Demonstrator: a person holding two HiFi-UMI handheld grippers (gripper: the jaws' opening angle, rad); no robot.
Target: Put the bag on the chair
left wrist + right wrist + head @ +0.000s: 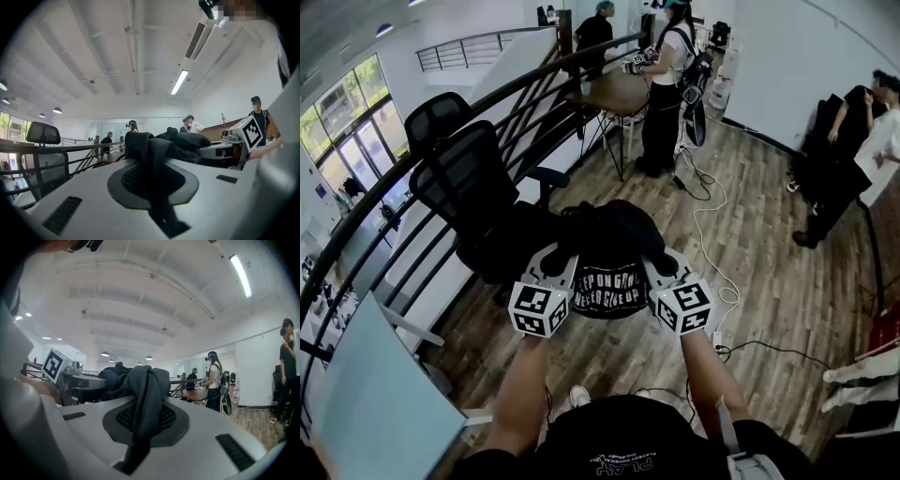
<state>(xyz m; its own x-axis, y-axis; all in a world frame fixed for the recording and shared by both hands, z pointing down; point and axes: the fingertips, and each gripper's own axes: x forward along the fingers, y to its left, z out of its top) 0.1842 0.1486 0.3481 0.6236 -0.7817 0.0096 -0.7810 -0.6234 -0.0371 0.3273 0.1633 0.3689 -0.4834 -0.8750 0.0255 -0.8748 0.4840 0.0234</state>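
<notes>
I have the bag (609, 272) up off the floor, hung between both grippers, so the pick-up looks done. It is not yet on the chair (478, 202). By my reading I have yet to carry it over the seat, lower it and let go.

Nearest to me, the left gripper (561, 261) has its jaws pinched almost together on a fold of the bag's dark strap (151, 159). The cloth runs down between the pads and bunches up just past the tips. The right gripper (661, 262) is closed tighter, on the other strap (143, 394), with the fabric squeezed thin in the gap. Both grippers point level, one on each side of the bag's top.

The bag's body sags below and between the two sets of jaws, with its white lettering towards me. It hangs just beside the chair, at the seat's front edge on the side away from the backrest. I cannot tell whether it brushes the seat. The chair's back and headrest stand beyond the seat, against the railing (516, 89).
</notes>
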